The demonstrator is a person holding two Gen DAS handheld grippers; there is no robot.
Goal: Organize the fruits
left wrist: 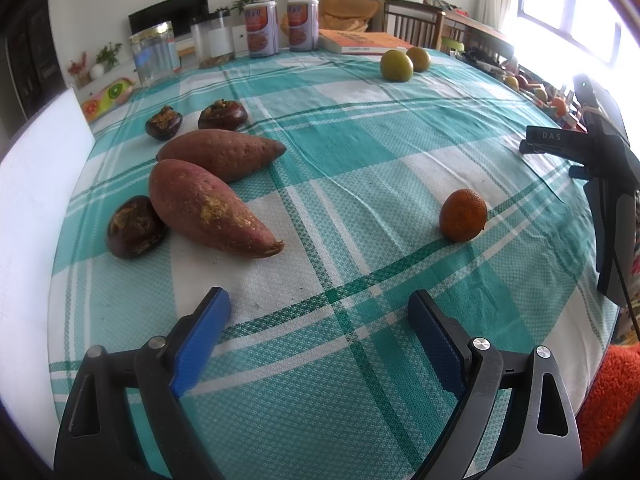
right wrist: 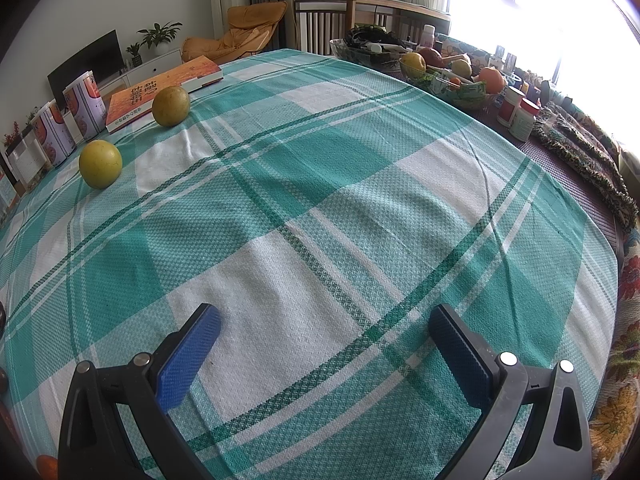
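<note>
The left gripper (left wrist: pixel 320 304) hangs above the checked tablecloth (left wrist: pixel 360 152) with its blue pads spread wide and nothing between them. Just ahead of it and to its left lie two sweet potatoes: the nearer sweet potato (left wrist: pixel 212 210) points its tip toward the gripper, and the farther sweet potato (left wrist: pixel 224 154) lies just behind it, the two touching or nearly so. A dark water chestnut (left wrist: pixel 134 227) rests against the nearer one's left side, and two more water chestnuts (left wrist: pixel 222 115) sit beyond the pair. Ahead and to the right of the left gripper, well apart from the rest, is a small orange fruit (left wrist: pixel 463 215). Far ahead, near a book (left wrist: pixel 364 42) and two cans (left wrist: pixel 262 29), stand two green-yellow round fruits (left wrist: pixel 396 65), close together.

The right gripper (right wrist: pixel 326 320) also stands open and empty over bare cloth. Those same round fruits appear far ahead on its left, and a fruit bowl (right wrist: pixel 460 90) sits far ahead on its right, past the cloth's edge.
</note>
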